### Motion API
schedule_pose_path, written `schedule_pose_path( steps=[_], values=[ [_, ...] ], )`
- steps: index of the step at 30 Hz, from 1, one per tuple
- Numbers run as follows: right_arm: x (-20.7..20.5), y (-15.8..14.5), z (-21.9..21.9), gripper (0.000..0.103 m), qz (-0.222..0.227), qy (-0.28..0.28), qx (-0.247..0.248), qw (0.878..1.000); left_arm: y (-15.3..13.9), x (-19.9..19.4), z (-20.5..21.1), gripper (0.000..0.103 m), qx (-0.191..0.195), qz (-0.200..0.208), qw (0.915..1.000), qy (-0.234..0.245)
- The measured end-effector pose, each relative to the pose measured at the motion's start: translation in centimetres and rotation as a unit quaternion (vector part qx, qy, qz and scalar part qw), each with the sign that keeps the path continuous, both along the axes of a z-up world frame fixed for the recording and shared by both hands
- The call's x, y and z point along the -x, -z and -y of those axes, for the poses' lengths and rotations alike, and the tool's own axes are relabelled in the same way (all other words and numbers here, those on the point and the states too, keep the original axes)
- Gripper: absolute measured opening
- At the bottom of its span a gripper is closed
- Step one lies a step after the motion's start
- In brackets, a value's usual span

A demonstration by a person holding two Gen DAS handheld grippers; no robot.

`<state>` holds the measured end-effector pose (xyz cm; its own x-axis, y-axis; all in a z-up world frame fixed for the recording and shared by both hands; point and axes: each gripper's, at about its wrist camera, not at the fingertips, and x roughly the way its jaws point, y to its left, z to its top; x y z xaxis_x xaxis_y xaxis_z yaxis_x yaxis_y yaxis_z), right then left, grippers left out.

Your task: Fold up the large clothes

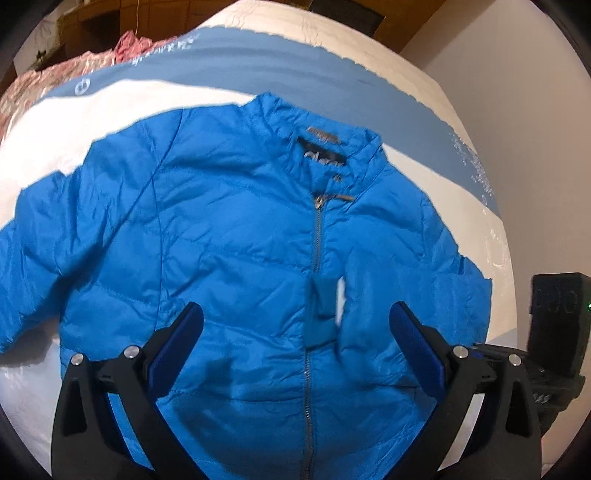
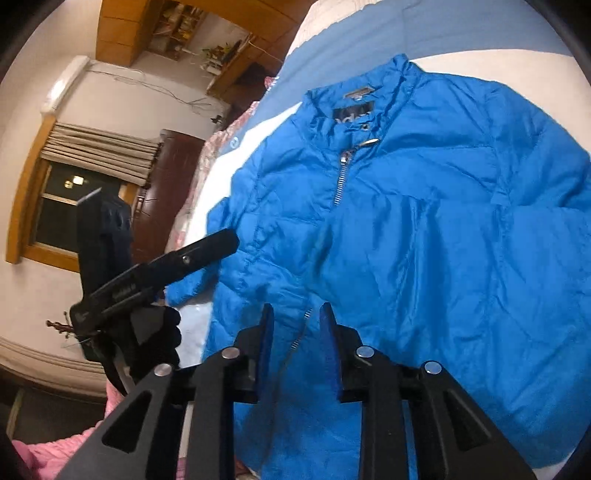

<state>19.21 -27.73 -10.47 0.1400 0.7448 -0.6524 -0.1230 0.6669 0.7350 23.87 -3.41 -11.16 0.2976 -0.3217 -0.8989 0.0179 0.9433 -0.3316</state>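
A bright blue puffer jacket [image 1: 236, 236] lies front up on the bed, zipped, collar at the far end. Its right sleeve is folded across the chest; the left sleeve spreads out to the left. My left gripper [image 1: 295, 325] is wide open and empty above the jacket's lower front. In the right wrist view the same jacket [image 2: 424, 229] fills the frame. My right gripper [image 2: 296, 314] hovers over the zipper [image 2: 341, 177] with its jaws a narrow gap apart and nothing between them. The left gripper [image 2: 166, 266] shows at the left of that view.
The bed has a white and blue cover [image 1: 258, 62]. Pink patterned bedding [image 1: 55, 77] lies at the far left. A pink cloth [image 2: 55, 450] hangs at the bed's near edge. A window [image 2: 74, 206], wall and wooden shelves [image 2: 177, 26] stand beyond the bed.
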Motion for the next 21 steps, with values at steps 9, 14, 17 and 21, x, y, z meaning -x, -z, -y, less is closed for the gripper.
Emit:
schedule_pose_path(
  steps=[9,14,17,21],
  values=[
    [1.9,-1.0,7.4,0.027,0.013,0.092,0.076,0.993,4.6,-0.8,6.5,0.093,-0.018,-0.06,0.9958,0.067],
    [3.3,-0.2,10.9,0.028,0.003,0.133,0.079,0.988,5.6,-1.0,9.0,0.054,-0.043,-0.064,0.9932,0.087],
    [3.6,0.3,11.8,0.028,0.002,0.149,0.074,0.986,4.4,-0.6,9.3,0.02,-0.042,-0.039,0.9947,0.086],
    [3.5,-0.2,12.3,0.028,0.014,0.158,0.064,0.985,1.8,-0.6,7.3,0.015,-0.013,-0.007,0.9981,0.06]
  ],
)
